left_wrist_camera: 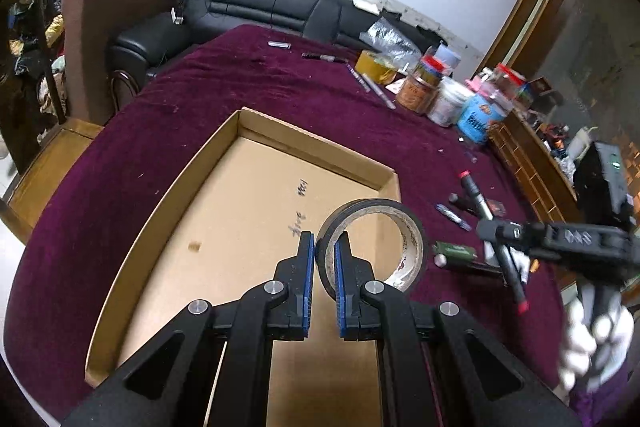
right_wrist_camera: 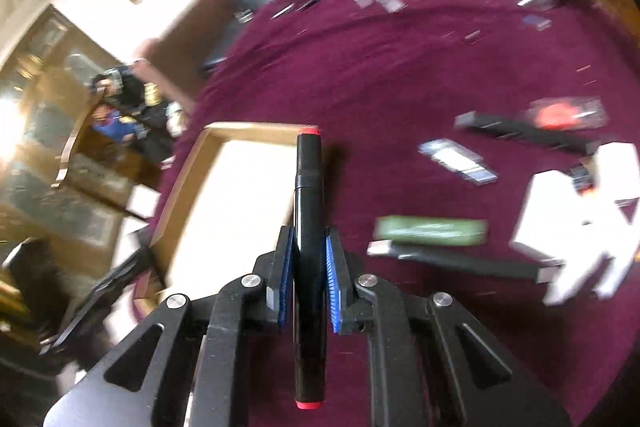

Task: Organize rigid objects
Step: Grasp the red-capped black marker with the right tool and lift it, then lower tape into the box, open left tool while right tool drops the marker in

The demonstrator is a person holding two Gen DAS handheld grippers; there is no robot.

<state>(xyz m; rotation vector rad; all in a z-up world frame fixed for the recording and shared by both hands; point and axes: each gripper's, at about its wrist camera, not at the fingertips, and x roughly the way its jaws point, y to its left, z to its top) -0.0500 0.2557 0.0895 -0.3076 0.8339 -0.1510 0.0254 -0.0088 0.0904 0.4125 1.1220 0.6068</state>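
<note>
Left wrist view: my left gripper (left_wrist_camera: pixel 325 241) is clamped on the wall of a black tape roll (left_wrist_camera: pixel 374 245), one finger inside the ring and one outside. The roll stands on edge above the near right corner of the open cardboard box (left_wrist_camera: pixel 308 143), its hole facing roughly toward me. Handwriting on the box floor is too small to read. My right gripper (left_wrist_camera: pixel 505 247) shows at the right, pinching a black marker (left_wrist_camera: pixel 510 267) with red ends.

In the right wrist view, my right gripper (right_wrist_camera: pixel 310 247) is closed on that black marker (right_wrist_camera: pixel 308 187). Its long axis runs straight away from me, far red tip over the box rim (right_wrist_camera: pixel 256 127). A green bar (right_wrist_camera: pixel 432 231) lies blurred on the maroon-covered counter (right_wrist_camera: pixel 400 75); no label is legible.
</note>
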